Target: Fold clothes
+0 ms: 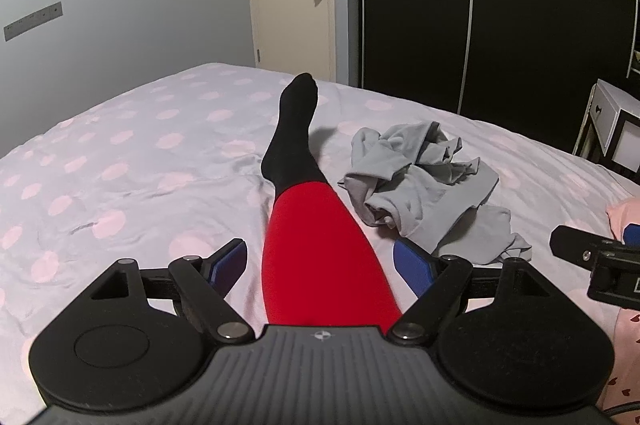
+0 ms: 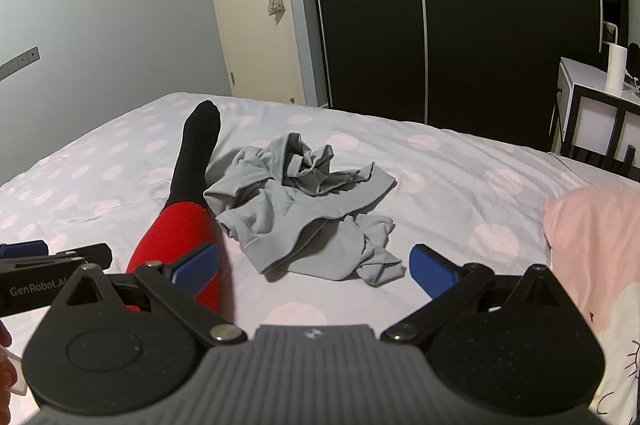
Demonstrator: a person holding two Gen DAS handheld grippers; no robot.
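A crumpled grey garment lies in a heap on the polka-dot bed, right of a person's leg in red with a black sock. My left gripper is open, its blue pads either side of the leg, holding nothing. In the right wrist view the grey garment lies just ahead of my right gripper, which is open and empty above the bed. The leg is to its left.
A pink pillow lies at the right edge of the bed. A white bedside table stands at the right. A dark sliding wardrobe and a cream door are beyond the bed.
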